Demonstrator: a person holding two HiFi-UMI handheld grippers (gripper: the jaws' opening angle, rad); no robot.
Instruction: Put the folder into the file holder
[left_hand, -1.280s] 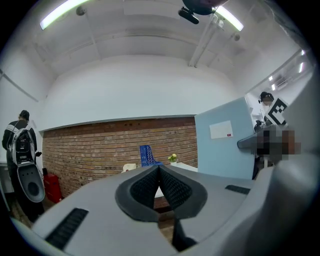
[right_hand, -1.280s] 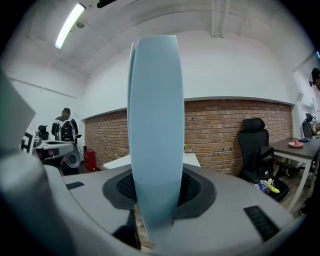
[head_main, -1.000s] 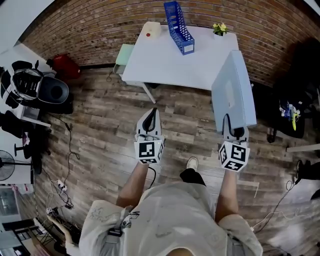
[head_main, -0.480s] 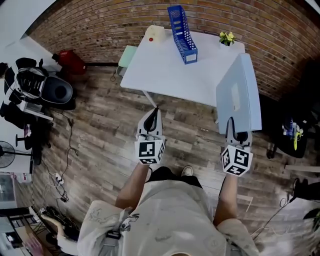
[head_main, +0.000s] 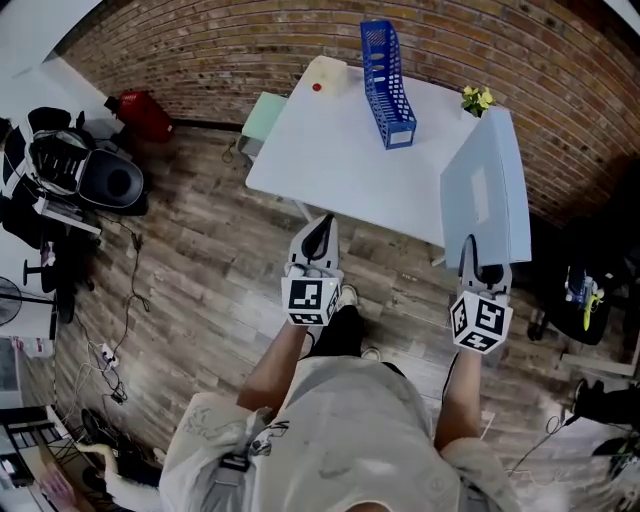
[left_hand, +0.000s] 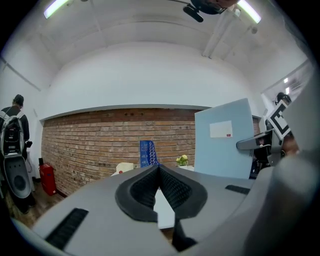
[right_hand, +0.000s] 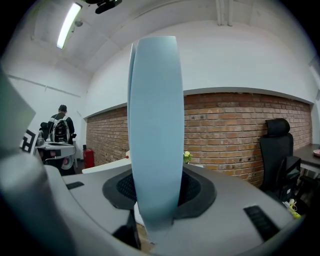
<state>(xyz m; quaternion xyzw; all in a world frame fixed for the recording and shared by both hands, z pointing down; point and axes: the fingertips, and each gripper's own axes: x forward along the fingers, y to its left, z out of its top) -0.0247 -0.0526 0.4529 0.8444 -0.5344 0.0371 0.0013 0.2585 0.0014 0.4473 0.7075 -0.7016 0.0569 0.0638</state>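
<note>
While the person stands on the wooden floor before the white bench, a light blue folder is held upright in the right tool. The jaws of this tool are clamped on the folder's lower edge. In the right gripper view the narrow edge of the folder is seen rising straight up from between the two pads. The folder is carried in the air at the right end of the bench, well apart from the file holder. A small white label is shown on its broad face in the left gripper view.

The left tool is held beside the right one, near the front edge of the bench. Its jaws are brought together, and nothing is gripped between them.

The blue file holder is set on the far part of the bench, near the brick wall, with its long side running away from the person. A small plant with yellow flowers is placed at the far right corner, and a pale box bearing a red dot at the far left corner. A pale green seat is seen just beside the left end of the bench, and a red fire extinguisher against the wall further left.
</note>
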